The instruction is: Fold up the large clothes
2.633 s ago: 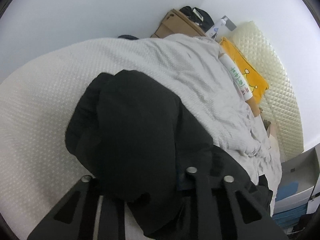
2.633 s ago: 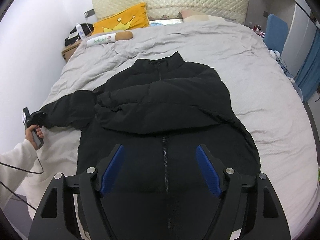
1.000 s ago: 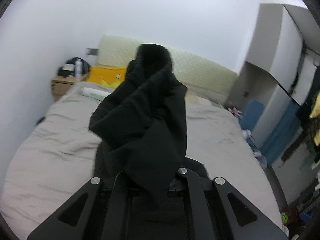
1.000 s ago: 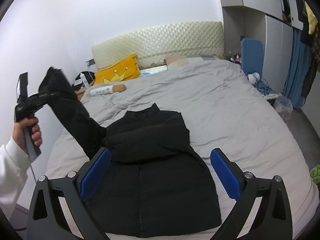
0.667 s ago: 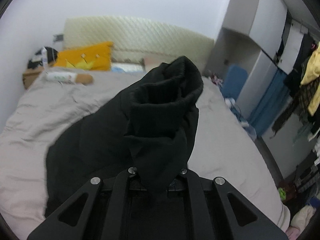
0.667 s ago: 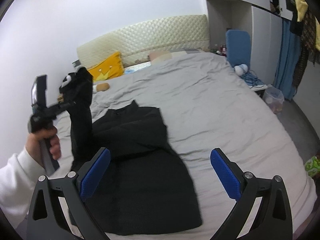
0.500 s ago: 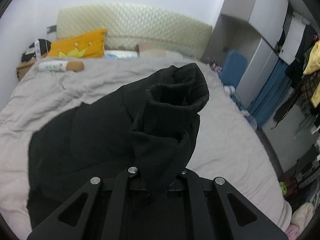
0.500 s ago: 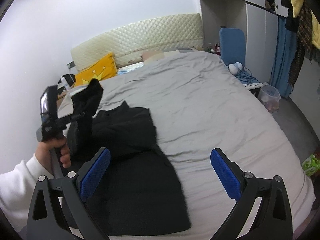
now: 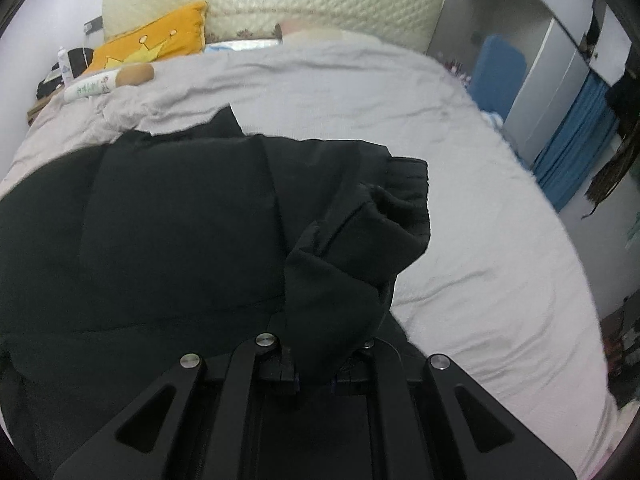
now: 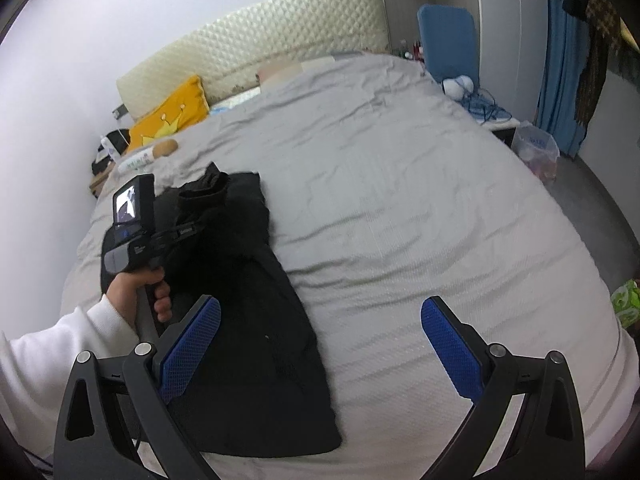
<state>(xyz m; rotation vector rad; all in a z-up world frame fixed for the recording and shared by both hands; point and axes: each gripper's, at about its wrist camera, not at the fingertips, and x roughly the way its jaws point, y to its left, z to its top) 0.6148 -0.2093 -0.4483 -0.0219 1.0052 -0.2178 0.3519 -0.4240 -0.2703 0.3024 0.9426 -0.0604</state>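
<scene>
A black padded jacket (image 10: 256, 320) lies flat on the grey bed (image 10: 400, 208). In the left wrist view it fills the left and middle (image 9: 160, 232). My left gripper (image 9: 316, 376) is shut on the jacket's sleeve cuff (image 9: 384, 232) and holds it low over the jacket's right side. In the right wrist view the left gripper (image 10: 188, 232) shows with the sleeve draped over its tip. My right gripper (image 10: 320, 344) is open and empty, above the jacket's lower right edge and the bare bedcover.
A yellow crown pillow (image 9: 148, 44) and a white tube-shaped cushion (image 9: 100, 84) lie at the bed's head by the quilted headboard (image 9: 320, 4). A nightstand (image 10: 104, 160) stands on the left. A blue chair (image 10: 448, 40), wardrobe and floor clutter are on the right.
My left gripper has carried the sleeve from the bed's left side up and across, and lowered it over the jacket body. My right gripper has drawn back and swung right, staying open.
</scene>
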